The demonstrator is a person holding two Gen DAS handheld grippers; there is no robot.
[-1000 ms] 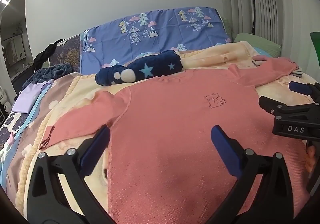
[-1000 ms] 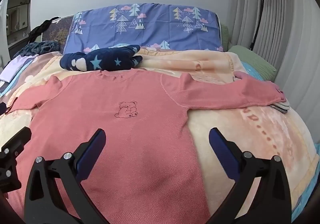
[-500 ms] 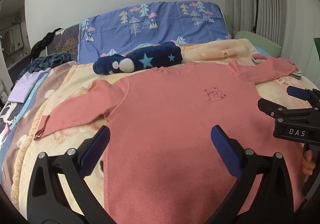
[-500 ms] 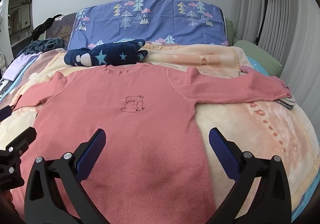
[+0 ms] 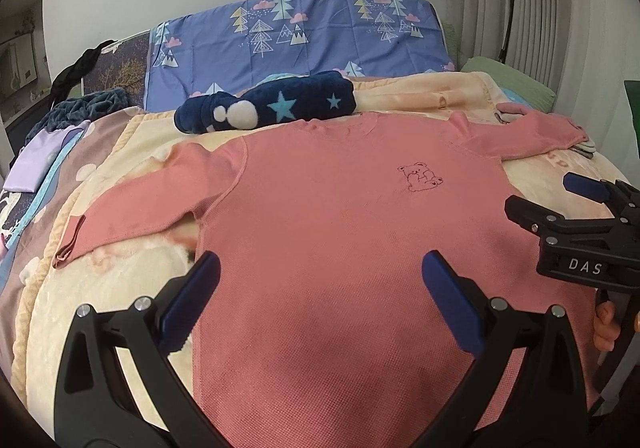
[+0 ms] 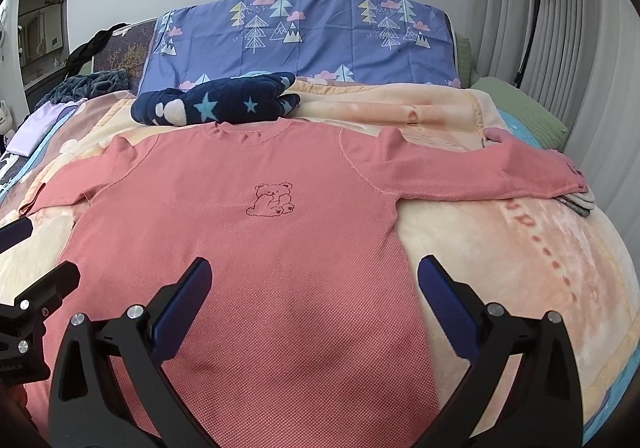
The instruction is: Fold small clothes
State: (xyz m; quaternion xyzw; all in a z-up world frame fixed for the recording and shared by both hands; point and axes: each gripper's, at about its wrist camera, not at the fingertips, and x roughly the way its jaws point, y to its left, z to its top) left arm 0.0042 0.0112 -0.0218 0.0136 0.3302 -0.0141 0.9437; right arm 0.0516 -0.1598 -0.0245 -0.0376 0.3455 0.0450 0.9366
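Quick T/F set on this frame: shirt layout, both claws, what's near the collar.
1. The pink shirt lies flat, front up, both sleeves spread out. True.
2. The left claw is shut on the hem. False: it is open, holding nothing.
3. A navy star-print bundle sits just beyond the collar. True.
4. The right claw grips the right sleeve. False: it is open over the lower body of the shirt, well away from that sleeve.
5. The bear outline is on the shirt's chest. True.
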